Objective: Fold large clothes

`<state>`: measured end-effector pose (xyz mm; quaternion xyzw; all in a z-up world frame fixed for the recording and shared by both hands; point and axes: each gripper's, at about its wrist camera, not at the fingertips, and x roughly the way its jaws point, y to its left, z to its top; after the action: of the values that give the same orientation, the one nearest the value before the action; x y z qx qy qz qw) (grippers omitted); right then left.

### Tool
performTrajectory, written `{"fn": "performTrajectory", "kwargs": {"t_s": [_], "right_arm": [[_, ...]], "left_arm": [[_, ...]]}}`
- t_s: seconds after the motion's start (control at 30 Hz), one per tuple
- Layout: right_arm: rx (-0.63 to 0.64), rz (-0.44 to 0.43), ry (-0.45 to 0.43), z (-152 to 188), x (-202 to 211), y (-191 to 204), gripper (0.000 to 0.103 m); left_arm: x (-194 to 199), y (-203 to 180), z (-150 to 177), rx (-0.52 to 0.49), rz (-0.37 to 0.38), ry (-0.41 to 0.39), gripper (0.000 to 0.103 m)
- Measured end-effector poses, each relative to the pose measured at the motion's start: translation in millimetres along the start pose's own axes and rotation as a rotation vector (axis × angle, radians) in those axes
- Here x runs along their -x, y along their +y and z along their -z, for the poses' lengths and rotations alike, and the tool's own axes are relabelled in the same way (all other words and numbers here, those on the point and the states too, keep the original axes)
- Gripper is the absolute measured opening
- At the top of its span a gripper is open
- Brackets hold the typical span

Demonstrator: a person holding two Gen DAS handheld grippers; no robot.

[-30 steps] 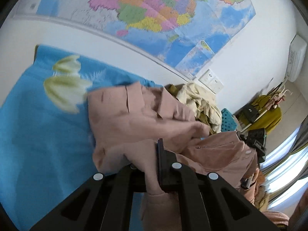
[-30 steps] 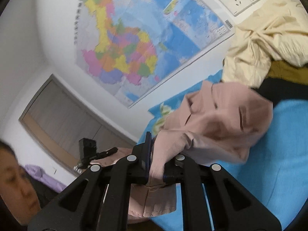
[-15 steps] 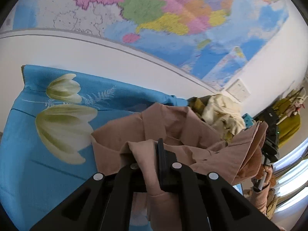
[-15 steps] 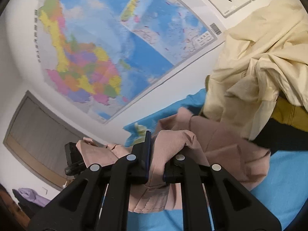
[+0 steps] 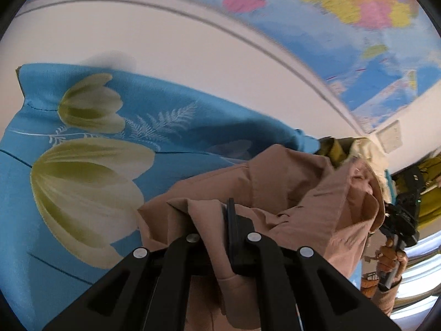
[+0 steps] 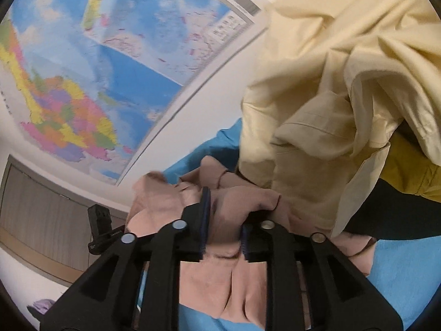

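Note:
A dusty-pink garment [image 5: 289, 187] lies bunched on a blue bedsheet with pale tulips [image 5: 165, 127]. My left gripper [image 5: 219, 212] is shut on a fold of it; the cloth drapes over the left finger and hides it. In the right wrist view the pink garment [image 6: 212, 284] lies between the jaws of my right gripper [image 6: 224, 207]. Those jaws are opening and stand apart, with the cloth slack between the pads. The right gripper's black body [image 5: 402, 215] shows at the garment's far right end, held by a hand [image 5: 391, 256].
A cream garment [image 6: 330, 96] is heaped just right of the pink one, over a mustard one [image 6: 408, 171] and something black. A wall with a large coloured map [image 6: 137, 55] stands right behind the bed. More blue sheet [image 6: 408, 275] shows at lower right.
Both grippers have moved toward the wall and sunk, carrying the pink garment's edge over itself onto the bed. The right jaws have parted from their grip on the cloth.

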<state>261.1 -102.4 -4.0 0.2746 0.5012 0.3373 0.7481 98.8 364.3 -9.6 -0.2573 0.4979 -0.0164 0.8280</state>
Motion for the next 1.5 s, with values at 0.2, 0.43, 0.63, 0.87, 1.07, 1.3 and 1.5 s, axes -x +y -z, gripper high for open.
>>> {"fn": "performTrajectory", "kwargs": {"t_s": [0.2, 0.43, 0.63, 0.87, 1.07, 1.3, 1.5], "right_arm": [[0.009, 0.004, -0.002, 0, 2, 2, 0.044], [0.234, 0.045, -0.09, 19, 29, 48, 0.062], [0.6, 0.328, -0.075, 47, -8, 96, 0.064], [0.633, 0.576, -0.018, 32, -61, 58, 0.014], [0.479, 0.51, -0.018, 15, -45, 26, 0.01], [0.605, 0.358, -0.115, 49, -7, 75, 0.044], [0.645, 0.385, 0.006, 58, -50, 69, 0.044]], "left_arm": [[-10, 8, -5, 0.033, 0.026, 0.023, 0.011], [45, 1, 8, -0.064, 0.154, -0.162, 0.063], [53, -24, 31, -0.253, 0.043, -0.208, 0.067], [-2, -27, 43, -0.353, -0.083, -0.118, 0.067], [-35, -1, 16, -0.229, -0.147, -0.08, 0.062], [-7, 9, 19, -0.216, -0.104, -0.153, 0.062], [25, 12, 45, -0.265, -0.056, -0.189, 0.066]]}}
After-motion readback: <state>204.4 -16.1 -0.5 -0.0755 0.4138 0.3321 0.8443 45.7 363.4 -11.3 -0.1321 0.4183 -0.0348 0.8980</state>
